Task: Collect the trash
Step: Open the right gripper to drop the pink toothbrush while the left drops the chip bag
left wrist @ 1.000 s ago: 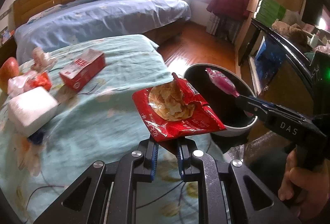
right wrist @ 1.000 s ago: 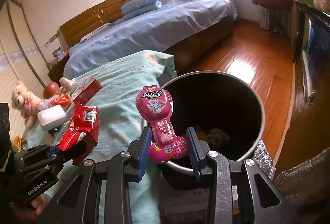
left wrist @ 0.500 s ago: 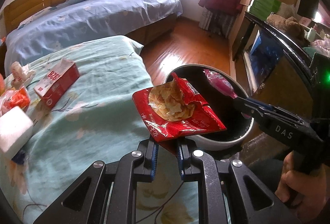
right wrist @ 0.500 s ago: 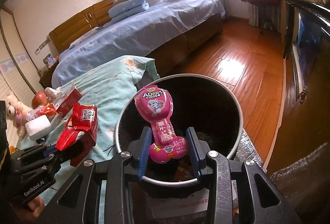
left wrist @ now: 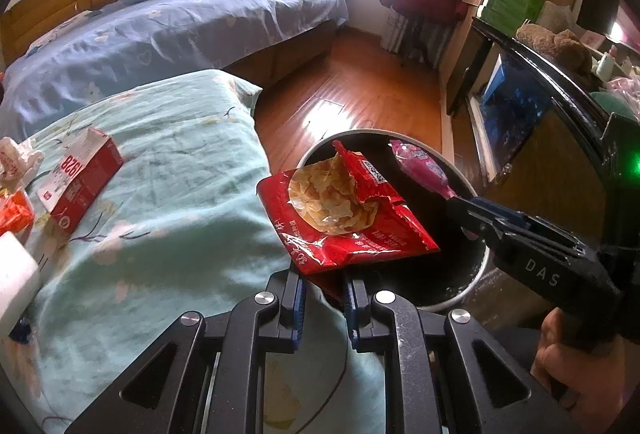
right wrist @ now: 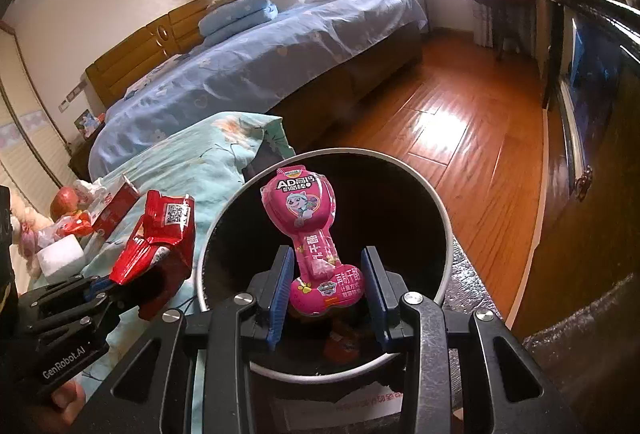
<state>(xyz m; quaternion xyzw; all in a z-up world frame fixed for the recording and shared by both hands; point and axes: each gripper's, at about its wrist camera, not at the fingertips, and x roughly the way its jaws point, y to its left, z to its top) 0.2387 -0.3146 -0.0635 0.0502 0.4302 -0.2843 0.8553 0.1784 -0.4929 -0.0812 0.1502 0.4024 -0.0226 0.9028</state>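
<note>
My left gripper (left wrist: 323, 288) is shut on a torn red snack bag (left wrist: 340, 210) and holds it at the near rim of a round black trash bin (left wrist: 476, 274). The bag also shows in the right wrist view (right wrist: 160, 238), left of the bin (right wrist: 446, 234). My right gripper (right wrist: 326, 278) is shut on a pink bone-shaped snack wrapper (right wrist: 308, 218) and holds it over the bin's opening. That wrapper (left wrist: 420, 166) and the right gripper (left wrist: 460, 202) show over the bin in the left wrist view.
A table with a teal floral cloth (left wrist: 160, 194) carries a red carton (left wrist: 80, 178), an orange wrapper (left wrist: 14, 214) and a white block (left wrist: 12, 274). A blue bed (left wrist: 180, 30) stands behind. A dark cabinet (left wrist: 560, 138) stands right of the bin on wooden floor (right wrist: 460, 138).
Both grippers have moved toward the bin with their loads. The pink wrapper is now over the opening and the red bag has reached the bin's rim.
</note>
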